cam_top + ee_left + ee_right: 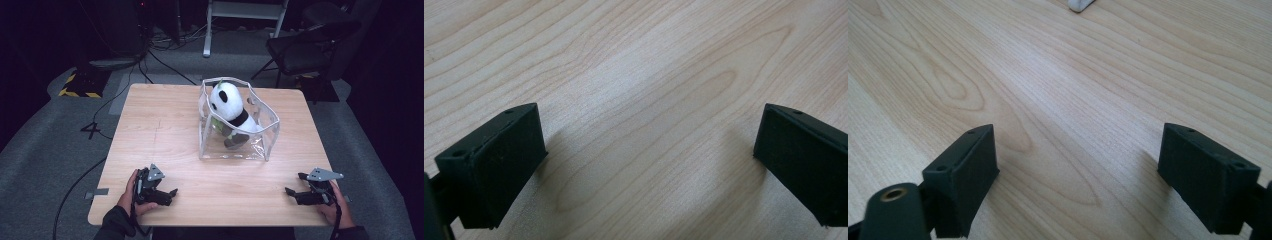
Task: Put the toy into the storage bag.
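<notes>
A black and white panda plush point(229, 111) sits upright inside a clear plastic bag with white edging point(265, 131) at the middle back of the wooden table point(160, 125). My left gripper point(173, 196) rests near the front left edge, held by a hand, jaws open with bare wood between them point(649, 145). My right gripper point(294, 184) lies near the front right edge, also open over bare wood point(1078, 155). A white corner of the bag point(1081, 5) peeks in at the top of the right gripper view.
Beyond the table stand a dark folding chair point(305, 47) at the back right and a white frame point(245, 15) at the back. Cables point(105, 105) trail over the grey floor on the left. Black and yellow tape point(80, 85) marks the floor at the back left.
</notes>
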Motion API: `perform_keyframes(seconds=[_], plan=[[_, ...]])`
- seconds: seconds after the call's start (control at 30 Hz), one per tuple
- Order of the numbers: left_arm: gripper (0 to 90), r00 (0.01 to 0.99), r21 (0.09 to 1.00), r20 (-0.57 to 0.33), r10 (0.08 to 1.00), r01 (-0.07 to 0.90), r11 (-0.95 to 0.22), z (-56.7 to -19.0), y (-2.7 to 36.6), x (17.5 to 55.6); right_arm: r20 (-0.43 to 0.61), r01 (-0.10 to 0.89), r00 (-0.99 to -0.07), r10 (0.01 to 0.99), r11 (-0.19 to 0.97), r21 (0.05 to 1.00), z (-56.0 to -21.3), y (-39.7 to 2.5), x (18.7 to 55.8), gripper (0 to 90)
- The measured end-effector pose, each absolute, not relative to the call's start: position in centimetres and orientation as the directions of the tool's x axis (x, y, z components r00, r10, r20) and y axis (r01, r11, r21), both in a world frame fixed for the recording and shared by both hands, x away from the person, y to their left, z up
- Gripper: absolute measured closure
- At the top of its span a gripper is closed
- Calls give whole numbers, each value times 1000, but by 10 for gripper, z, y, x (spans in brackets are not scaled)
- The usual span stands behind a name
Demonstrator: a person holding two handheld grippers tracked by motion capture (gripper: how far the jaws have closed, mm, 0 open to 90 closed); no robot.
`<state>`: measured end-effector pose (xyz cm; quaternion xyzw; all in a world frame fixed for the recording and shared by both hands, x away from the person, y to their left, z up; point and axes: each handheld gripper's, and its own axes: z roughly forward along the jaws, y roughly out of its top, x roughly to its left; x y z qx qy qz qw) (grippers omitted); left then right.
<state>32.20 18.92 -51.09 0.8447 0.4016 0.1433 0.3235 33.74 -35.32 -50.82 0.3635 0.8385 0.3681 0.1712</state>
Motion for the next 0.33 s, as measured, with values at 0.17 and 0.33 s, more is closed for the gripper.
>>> perform_keyframes(seconds=[0.17, 0.33], plan=[[2, 638, 662, -15, 770, 584, -471, -511, 189, 322, -19, 485, -676, 736, 465, 741, -508, -353, 337, 151], [2, 638, 663, -14, 770, 582, -471, -511, 189, 323, -20, 485, -677, 736, 465, 741, -508, -353, 337, 151]])
